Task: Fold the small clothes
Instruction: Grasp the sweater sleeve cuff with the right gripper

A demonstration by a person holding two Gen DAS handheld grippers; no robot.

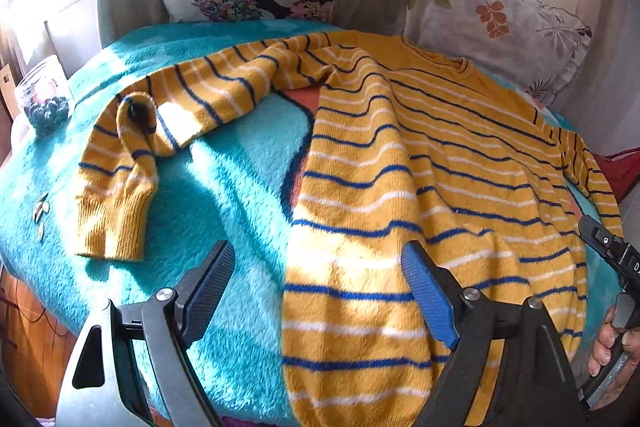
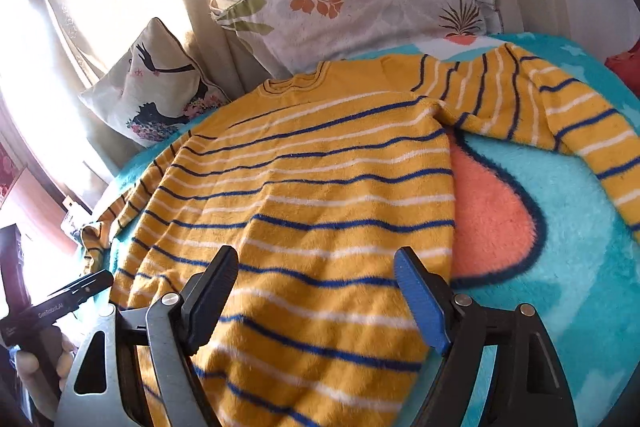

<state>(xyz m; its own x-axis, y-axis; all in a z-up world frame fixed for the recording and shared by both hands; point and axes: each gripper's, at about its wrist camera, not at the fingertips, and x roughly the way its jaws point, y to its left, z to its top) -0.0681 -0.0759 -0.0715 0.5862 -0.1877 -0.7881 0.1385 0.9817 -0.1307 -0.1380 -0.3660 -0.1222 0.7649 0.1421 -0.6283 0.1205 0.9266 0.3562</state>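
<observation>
A yellow striped sweater (image 1: 400, 155) lay flat on the turquoise blanket (image 1: 224, 163); left gripper (image 1: 320, 291) and right gripper (image 2: 316, 291) hovered, jaws wide, holding nothing.

A yellow sweater (image 2: 304, 187) with blue and white stripes is lying flat, both sleeves spreading outward

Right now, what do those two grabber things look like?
Both alike: the left gripper and right gripper have black arms on a grey metal frame, silver bolts, and ribbed pads, one blue, one dark. White lettering marks the handle.
</observation>
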